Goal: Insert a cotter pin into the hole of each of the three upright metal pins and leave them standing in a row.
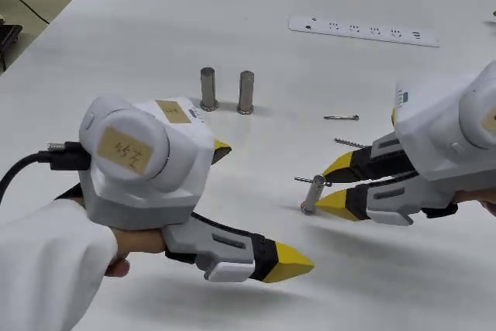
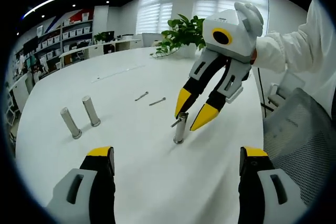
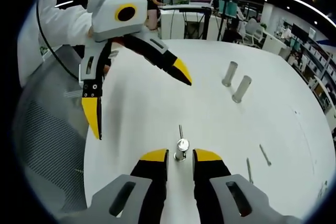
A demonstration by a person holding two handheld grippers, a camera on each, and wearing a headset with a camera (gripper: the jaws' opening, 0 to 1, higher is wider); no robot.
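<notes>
**Item: pins and cotters, on white desk [image 1: 155, 21]**

- Pin 1 [image 1: 311, 198]: desk centre in the head view, upright, just off the tips of the right tool [image 1: 332, 184]. Its cross-hole holds cotter 1 [image 1: 305, 181], which sticks out toward 9 o'clock.
- Pin 2 [image 1: 208, 88] and pin 3 [image 1: 246, 92]: side by side at 11 o'clock from pin 1, well apart from it. Both upright, with no cotter protruding from either.
- Cotter 2 [image 1: 341, 118] and cotter 3 [image 1: 349, 143]: lying flat at 1 o'clock from pin 1, loose.
- Power strip [image 1: 364, 30]: 12 o'clock, far edge.

**Tools**
- Right tool: jaws parted a little and gripping nothing. In the right gripper view pin 1 stands just ahead of the gap.
- Left tool [image 1: 260, 205]: at 7 o'clock, jaws spread wide, empty.

**Handling (judged)**
- Pins: solid steel, stiff, smooth and likely slippery. Heavy for their size but narrow-footed, so a side knock could tip them. Take hold mid-barrel, below the hole.
- Cotters: thin, light and springy, and they lie flush on the desk. Pinch at the head end, leaving the legs free to enter the hole.

**Holders**
- The only holders are the pins' holes: one filled, two apparently vacant.
</notes>
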